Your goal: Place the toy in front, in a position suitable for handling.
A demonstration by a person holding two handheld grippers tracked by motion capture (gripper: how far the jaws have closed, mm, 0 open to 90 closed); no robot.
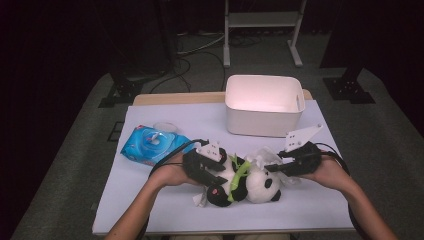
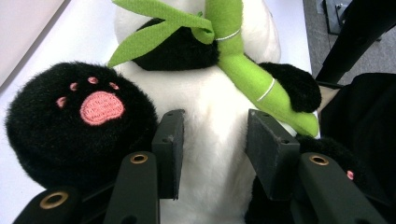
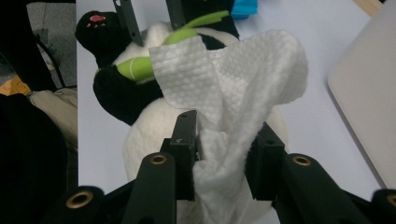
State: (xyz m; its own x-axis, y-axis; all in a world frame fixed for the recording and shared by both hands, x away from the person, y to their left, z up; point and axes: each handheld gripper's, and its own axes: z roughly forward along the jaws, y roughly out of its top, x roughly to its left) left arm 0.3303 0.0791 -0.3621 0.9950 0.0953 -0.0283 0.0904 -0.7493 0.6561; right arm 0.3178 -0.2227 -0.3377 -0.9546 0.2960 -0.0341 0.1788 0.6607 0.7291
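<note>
Two grippers on the go here. My left gripper [image 2: 212, 154] has its jaws partly open around the white belly of the panda plush [image 2: 210, 116], pads pressed into the fur on both sides. My right gripper [image 3: 224, 154] sits partly open too, with a crumpled white wipe [image 3: 233, 84] bunched between the pads; can't tell if they're actually pinching it. The wipe drapes over the panda's head end. The panda lies on its back near the front middle of the table [image 1: 150, 200], green bamboo stick [image 2: 243, 70] across its chest. Wet wipes pack [image 1: 150, 145] is off to the left, white bin [image 1: 262, 107] at the far side.
</note>
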